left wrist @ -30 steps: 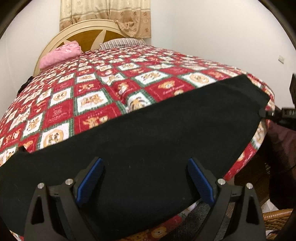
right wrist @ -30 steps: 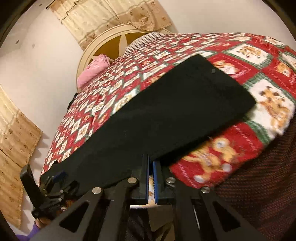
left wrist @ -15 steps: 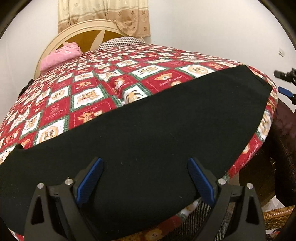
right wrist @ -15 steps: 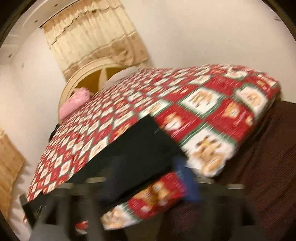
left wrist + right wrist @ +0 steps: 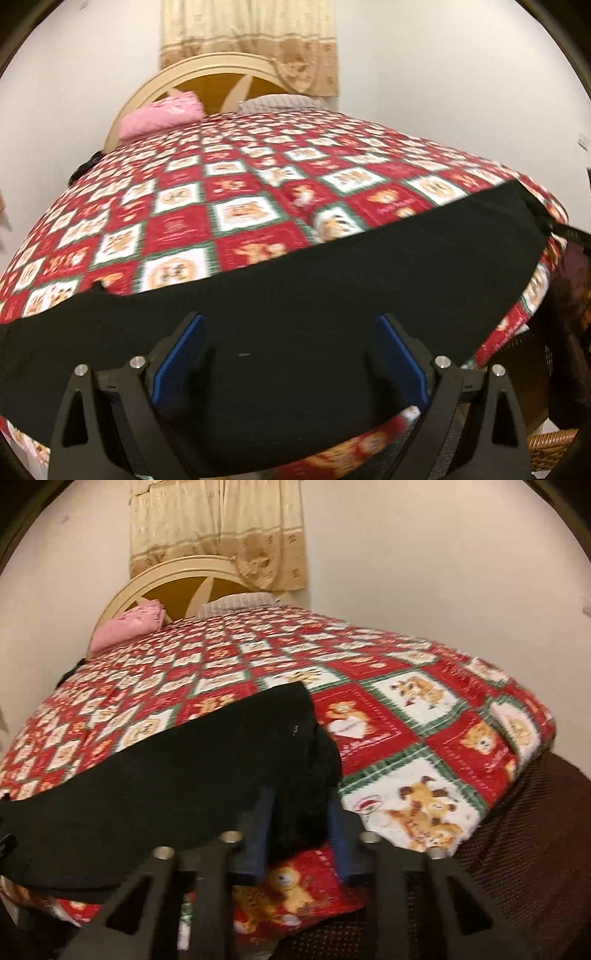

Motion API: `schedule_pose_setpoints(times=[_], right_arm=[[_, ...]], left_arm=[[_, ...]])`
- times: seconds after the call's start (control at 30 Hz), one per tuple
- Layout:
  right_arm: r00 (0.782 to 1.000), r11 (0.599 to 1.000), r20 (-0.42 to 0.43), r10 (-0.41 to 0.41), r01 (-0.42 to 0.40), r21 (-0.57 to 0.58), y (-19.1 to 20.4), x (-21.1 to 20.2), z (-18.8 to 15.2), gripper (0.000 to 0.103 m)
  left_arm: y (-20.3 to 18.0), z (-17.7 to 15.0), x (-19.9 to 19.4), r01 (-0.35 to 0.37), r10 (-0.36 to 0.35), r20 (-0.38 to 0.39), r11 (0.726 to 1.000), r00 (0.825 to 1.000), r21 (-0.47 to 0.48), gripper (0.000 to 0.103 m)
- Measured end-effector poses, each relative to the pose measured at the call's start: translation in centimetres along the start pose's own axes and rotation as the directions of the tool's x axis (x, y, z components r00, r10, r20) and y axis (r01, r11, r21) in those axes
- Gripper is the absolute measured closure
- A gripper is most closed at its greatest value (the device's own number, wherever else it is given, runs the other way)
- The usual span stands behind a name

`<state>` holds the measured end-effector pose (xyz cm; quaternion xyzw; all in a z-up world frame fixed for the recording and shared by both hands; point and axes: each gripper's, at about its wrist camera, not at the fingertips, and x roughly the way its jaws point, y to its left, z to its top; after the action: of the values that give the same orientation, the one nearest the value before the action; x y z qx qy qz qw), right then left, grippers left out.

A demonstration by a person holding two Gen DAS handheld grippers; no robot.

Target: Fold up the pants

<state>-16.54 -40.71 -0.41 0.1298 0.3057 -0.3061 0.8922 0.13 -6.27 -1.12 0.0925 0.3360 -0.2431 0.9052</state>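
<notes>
Black pants [image 5: 295, 295] lie flat in a long band across the near edge of a bed with a red, white and green quilt [image 5: 240, 206]. My left gripper [image 5: 290, 350] is open, its blue-padded fingers wide apart over the middle of the pants, holding nothing. In the right wrist view the pants [image 5: 184, 768] end at the right. My right gripper [image 5: 301, 812] is part open, its fingers on either side of the pants' right end near the bed edge. This view is blurred. The right gripper's tip shows at the far right of the left wrist view [image 5: 569, 232].
A pink pillow [image 5: 162, 114] and a striped pillow [image 5: 280, 101] lie by the rounded headboard [image 5: 207, 74] under a beige curtain. A dark brown bed skirt [image 5: 517, 849] hangs below the quilt on the right. A wicker basket [image 5: 550, 446] stands on the floor at the right.
My right gripper, shut one second ago at the pants' near edge, opened, swung right and now sits around the pants' right end. My left gripper stayed open and drew back slightly.
</notes>
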Motion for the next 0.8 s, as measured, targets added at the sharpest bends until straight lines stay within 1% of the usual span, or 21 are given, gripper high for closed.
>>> schedule_pose_setpoints(times=[0.03,0.1,0.17,0.23,0.27,0.37,0.4,0.47,0.53,0.63,0.67,0.7,0.8], right_arm=[[1.000,1.000,-0.006,0.007,-0.007,0.007,-0.3,0.0,0.1,0.082],[1.000,0.999,-0.004,0.019,-0.019,0.035,-0.3,-0.4,0.5,0.087],[0.997,0.997,0.046,0.065,-0.066,0.035,0.6,-2.1,1.4,0.087],[0.990,0.993,0.081,0.115,-0.114,-0.017,3.1,-3.6,2.0,0.087],[0.982,0.986,0.099,0.159,-0.154,-0.060,5.2,-4.7,2.5,0.087],[0.956,0.950,0.090,0.280,-0.263,-0.171,11.4,-6.0,2.7,0.087],[0.945,0.932,0.075,0.319,-0.298,-0.207,13.4,-6.1,2.3,0.087],[0.912,0.877,0.028,0.409,-0.385,-0.289,18.7,-6.2,0.7,0.087],[0.881,0.821,-0.021,0.473,-0.450,-0.350,23.1,-5.7,-1.1,0.087],[0.830,0.731,-0.112,0.547,-0.538,-0.419,29.3,-4.9,-4.7,0.087],[0.817,0.701,-0.141,0.560,-0.557,-0.445,31.2,-4.8,-6.1,0.087],[0.812,0.677,-0.159,0.562,-0.562,-0.476,32.8,-4.7,-7.4,0.087],[0.814,0.619,-0.175,0.554,-0.543,-0.567,36.3,-4.5,-10.9,0.087]], left_arm=[[0.6,0.0,-0.1,-0.012,0.012,0.003,1.000,1.000,-0.012,0.007],[2.5,0.0,-0.6,-0.050,0.051,0.015,0.998,0.999,-0.043,0.007],[4.3,-0.2,-1.2,-0.084,0.086,0.022,0.994,0.996,-0.076,0.007],[6.4,-0.6,-1.9,-0.124,0.128,0.024,0.985,0.992,-0.123,0.007],[7.3,-0.8,-2.2,-0.140,0.145,0.022,0.979,0.989,-0.149,0.007],[9.6,-1.4,-2.5,-0.159,0.166,0.014,0.962,0.986,-0.220,0.007],[10.4,-1.6,-2.6,-0.163,0.171,0.010,0.956,0.985,-0.246,0.007],[11.5,-1.8,-2.8,-0.171,0.181,0.008,0.944,0.984,-0.283,0.007],[12.2,-2.0,-3.2,-0.184,0.198,0.017,0.936,0.980,-0.300,0.007],[13.1,-2.5,-3.9,-0.211,0.229,0.024,0.929,0.973,-0.304,0.007],[13.4,-2.7,-4.0,-0.223,0.241,0.023,0.926,0.970,-0.304,0.007],[13.7,-2.9,-4.2,-0.238,0.256,0.020,0.922,0.967,-0.304,0.007],[14.8,-3.5,-4.4,-0.250,0.267,0.011,0.916,0.964,-0.314,0.007]])
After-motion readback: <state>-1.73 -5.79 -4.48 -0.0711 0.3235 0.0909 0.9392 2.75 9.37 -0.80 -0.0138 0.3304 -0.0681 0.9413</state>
